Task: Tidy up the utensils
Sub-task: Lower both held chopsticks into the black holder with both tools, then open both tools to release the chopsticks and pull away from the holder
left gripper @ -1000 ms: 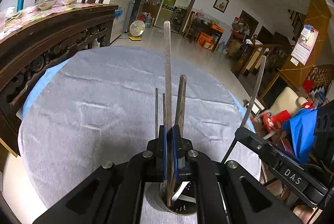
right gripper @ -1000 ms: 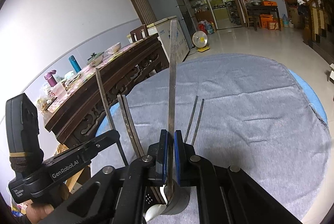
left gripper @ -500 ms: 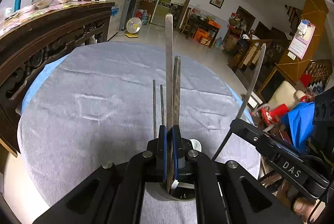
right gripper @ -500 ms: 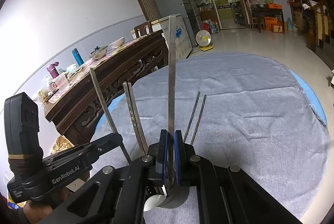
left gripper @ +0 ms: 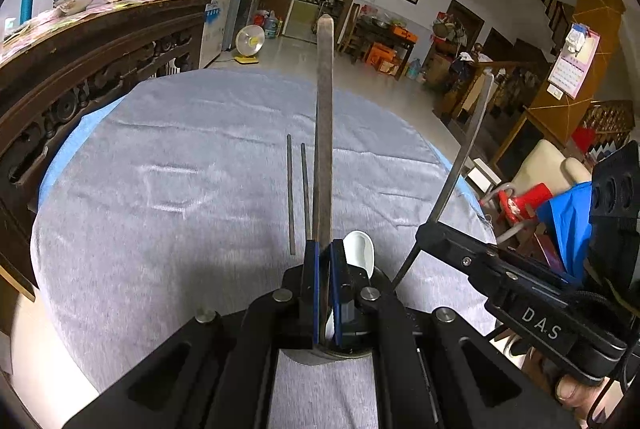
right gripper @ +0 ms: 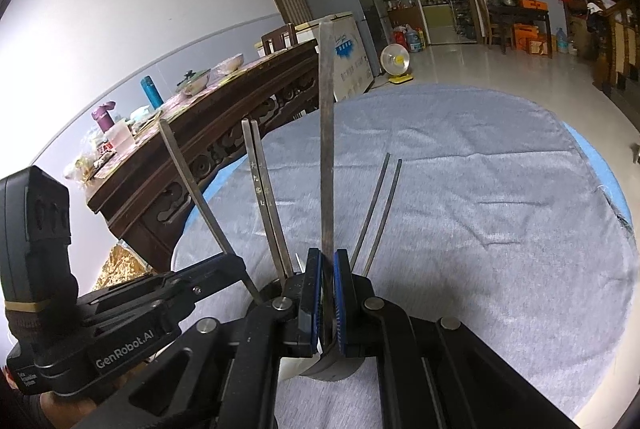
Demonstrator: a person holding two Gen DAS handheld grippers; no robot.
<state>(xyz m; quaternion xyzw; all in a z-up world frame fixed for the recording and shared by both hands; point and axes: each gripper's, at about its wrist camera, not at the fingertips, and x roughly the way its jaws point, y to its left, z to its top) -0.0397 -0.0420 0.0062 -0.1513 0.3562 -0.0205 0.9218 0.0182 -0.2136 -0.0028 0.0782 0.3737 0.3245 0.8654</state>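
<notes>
A metal utensil holder [left gripper: 328, 355] stands on the grey-clothed round table [left gripper: 160, 189], mostly hidden under my grippers. My left gripper [left gripper: 324, 249] is shut on a flat metal utensil handle [left gripper: 324, 109] that rises from the holder. Two thin dark chopsticks [left gripper: 296, 197] and a white spoon [left gripper: 360, 253] stand in the holder beside it. In the right wrist view my right gripper [right gripper: 328, 257] is shut on another flat metal handle [right gripper: 326, 129] above the holder [right gripper: 332, 365]. Steel chopsticks [right gripper: 264, 197] and the dark chopsticks [right gripper: 380, 213] flank it. The left gripper [right gripper: 236, 261] shows at left.
A dark carved wooden table [right gripper: 224, 133] with bowls and bottles stands close to the round table's left. The blue under-cloth edge [right gripper: 600, 157] marks the table rim. A red stool [left gripper: 520, 201] and a blue cloth [left gripper: 568, 221] sit off the right edge.
The left gripper has sunk a little toward the holder with its handle. The white spoon now shows beside its fingers. The right gripper has stayed in place.
</notes>
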